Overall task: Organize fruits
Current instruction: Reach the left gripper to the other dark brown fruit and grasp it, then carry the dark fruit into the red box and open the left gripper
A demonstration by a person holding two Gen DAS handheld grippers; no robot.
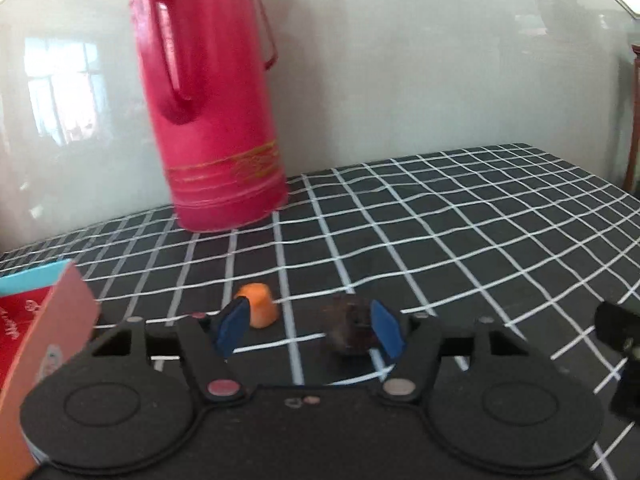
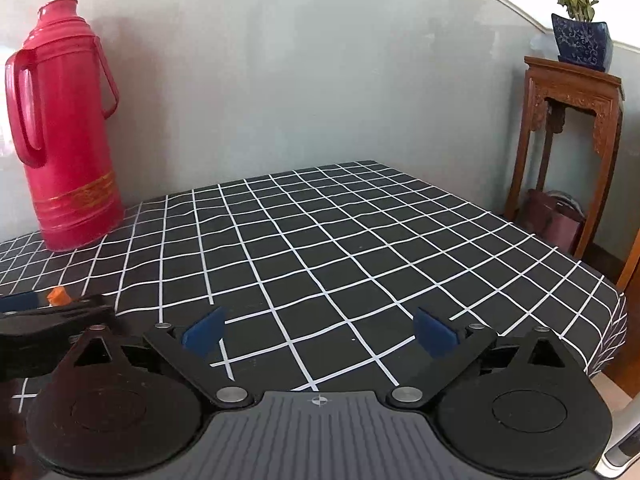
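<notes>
In the left wrist view my left gripper is open just above the black checked tablecloth. A dark brownish-purple fruit lies between the fingers, close to the right blue pad. A small orange fruit lies just beyond the left blue pad. In the right wrist view my right gripper is open and empty over the cloth. The orange fruit shows at the far left, behind part of the left gripper.
A tall red thermos stands at the back left against the wall; it also shows in the right wrist view. A red and orange box is at the left edge. A wooden stand with a potted plant is beyond the table's right edge.
</notes>
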